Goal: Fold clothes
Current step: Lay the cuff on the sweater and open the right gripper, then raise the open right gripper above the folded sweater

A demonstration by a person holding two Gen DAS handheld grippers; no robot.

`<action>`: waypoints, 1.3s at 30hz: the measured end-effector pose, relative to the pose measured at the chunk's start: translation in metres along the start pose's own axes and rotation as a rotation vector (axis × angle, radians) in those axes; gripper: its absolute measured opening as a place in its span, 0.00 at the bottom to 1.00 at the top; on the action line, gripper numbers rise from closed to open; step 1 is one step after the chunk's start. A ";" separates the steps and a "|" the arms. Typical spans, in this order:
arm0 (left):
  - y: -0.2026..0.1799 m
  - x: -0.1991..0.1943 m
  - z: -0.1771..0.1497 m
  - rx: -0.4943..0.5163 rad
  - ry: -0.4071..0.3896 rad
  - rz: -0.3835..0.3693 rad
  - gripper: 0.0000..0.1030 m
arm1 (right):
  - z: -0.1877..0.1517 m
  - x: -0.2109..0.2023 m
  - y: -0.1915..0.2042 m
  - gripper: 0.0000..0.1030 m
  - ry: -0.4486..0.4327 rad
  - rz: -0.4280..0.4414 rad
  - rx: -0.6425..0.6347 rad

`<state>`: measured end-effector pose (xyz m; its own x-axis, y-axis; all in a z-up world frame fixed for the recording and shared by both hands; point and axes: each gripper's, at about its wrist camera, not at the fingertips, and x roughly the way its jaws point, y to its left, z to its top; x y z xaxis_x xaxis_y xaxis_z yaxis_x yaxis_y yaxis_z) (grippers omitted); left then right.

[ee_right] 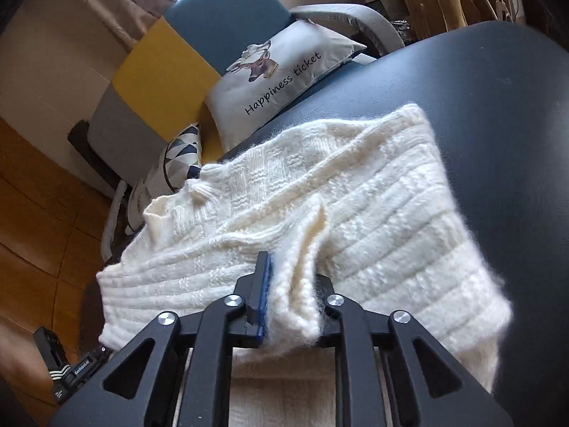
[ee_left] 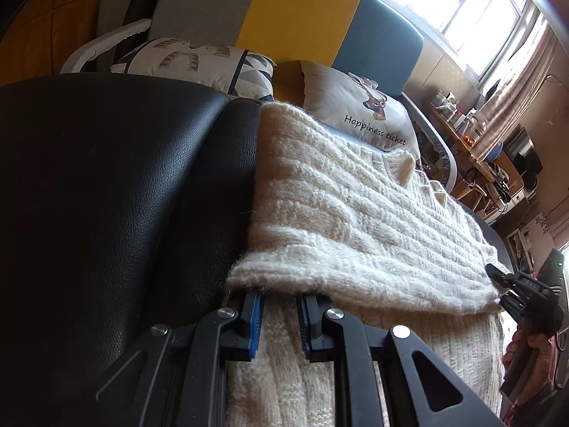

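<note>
one cream knitted sweater (ee_left: 355, 220) lies folded on one black leather surface (ee_left: 106, 195). two grippers show: the left gripper (ee_left: 279, 315) at the near edge of the knit, the right gripper (ee_right: 291, 306) at the sweater's right end. two cushions sit at the far side: one deer cushion (ee_left: 359, 106) lettered "happiness ticket" and one triangle-patterned cushion (ee_left: 199, 60) left of it. one sofa (ee_left: 302, 14) stands behind them, and one window (ee_left: 462, 3) far right.

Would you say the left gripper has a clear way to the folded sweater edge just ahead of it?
Probably yes: the left gripper sits with its tips right at the sweater edge, jaws apart, and nothing lies between them.
</note>
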<state>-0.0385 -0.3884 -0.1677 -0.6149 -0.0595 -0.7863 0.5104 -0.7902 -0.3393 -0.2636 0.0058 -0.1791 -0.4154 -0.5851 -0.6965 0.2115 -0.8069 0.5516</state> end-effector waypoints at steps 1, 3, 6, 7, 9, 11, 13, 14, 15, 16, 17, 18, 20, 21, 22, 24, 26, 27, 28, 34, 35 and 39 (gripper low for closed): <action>0.000 0.000 0.000 -0.003 0.001 0.000 0.15 | -0.001 -0.007 0.000 0.32 -0.016 -0.015 -0.010; 0.000 0.000 0.000 -0.002 0.002 0.002 0.15 | 0.000 -0.023 -0.002 0.45 -0.044 -0.073 -0.023; -0.001 0.000 0.000 0.005 0.000 0.008 0.15 | 0.002 -0.050 -0.010 0.46 -0.090 -0.081 -0.023; -0.001 0.001 0.000 0.007 -0.001 0.010 0.15 | 0.002 -0.058 -0.011 0.46 -0.097 -0.057 -0.033; -0.002 0.001 0.000 0.012 -0.001 0.013 0.15 | 0.000 -0.066 0.001 0.46 -0.080 0.025 -0.096; -0.003 0.001 0.000 0.017 0.000 0.017 0.15 | -0.003 -0.063 0.013 0.46 -0.056 0.040 -0.152; -0.003 0.001 0.000 0.019 0.001 0.020 0.15 | -0.006 -0.050 0.027 0.46 -0.022 -0.034 -0.228; -0.003 0.001 0.000 0.019 0.002 0.022 0.15 | -0.008 -0.042 0.032 0.46 -0.004 -0.067 -0.259; -0.004 0.001 0.000 0.021 0.003 0.024 0.16 | -0.010 -0.032 0.035 0.46 0.016 -0.095 -0.285; -0.004 0.001 0.000 0.022 0.004 0.025 0.16 | -0.012 -0.023 0.039 0.46 0.037 -0.123 -0.310; -0.004 0.001 0.000 0.023 0.005 0.027 0.16 | -0.014 -0.015 0.040 0.46 0.058 -0.151 -0.331; -0.004 0.001 0.001 0.024 0.006 0.027 0.16 | -0.018 -0.010 0.039 0.47 0.064 -0.171 -0.339; -0.004 0.002 0.001 0.025 0.007 0.026 0.16 | -0.021 -0.010 0.041 0.60 0.044 -0.168 -0.336; -0.004 0.002 0.000 0.026 0.006 0.025 0.16 | -0.023 -0.010 0.041 0.68 0.053 -0.159 -0.334; -0.004 0.002 0.000 0.027 0.005 0.024 0.16 | -0.023 -0.009 0.043 0.74 0.056 -0.147 -0.331; -0.004 0.002 0.000 0.023 0.004 0.020 0.16 | -0.027 -0.006 0.050 0.87 0.063 -0.134 -0.347; -0.003 0.002 0.000 0.021 0.004 0.017 0.16 | -0.033 0.000 0.059 0.88 0.074 -0.167 -0.410; -0.003 0.002 0.000 0.020 0.005 0.016 0.16 | -0.035 0.001 0.062 0.88 0.079 -0.182 -0.429; -0.002 0.002 0.001 0.019 0.006 0.015 0.16 | -0.036 0.001 0.063 0.88 0.083 -0.189 -0.430; -0.001 0.003 0.001 0.009 0.011 0.008 0.17 | -0.028 -0.025 0.058 0.88 0.066 -0.141 -0.368; -0.001 0.003 0.001 0.008 0.011 0.006 0.17 | -0.028 -0.034 0.058 0.88 0.047 -0.135 -0.369; -0.003 0.002 -0.001 0.013 0.008 0.009 0.17 | -0.030 -0.064 0.057 0.88 0.002 -0.124 -0.390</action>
<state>-0.0409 -0.3855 -0.1687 -0.6053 -0.0616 -0.7936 0.5081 -0.7973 -0.3257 -0.1983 -0.0053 -0.1174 -0.4573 -0.4815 -0.7477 0.4801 -0.8414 0.2482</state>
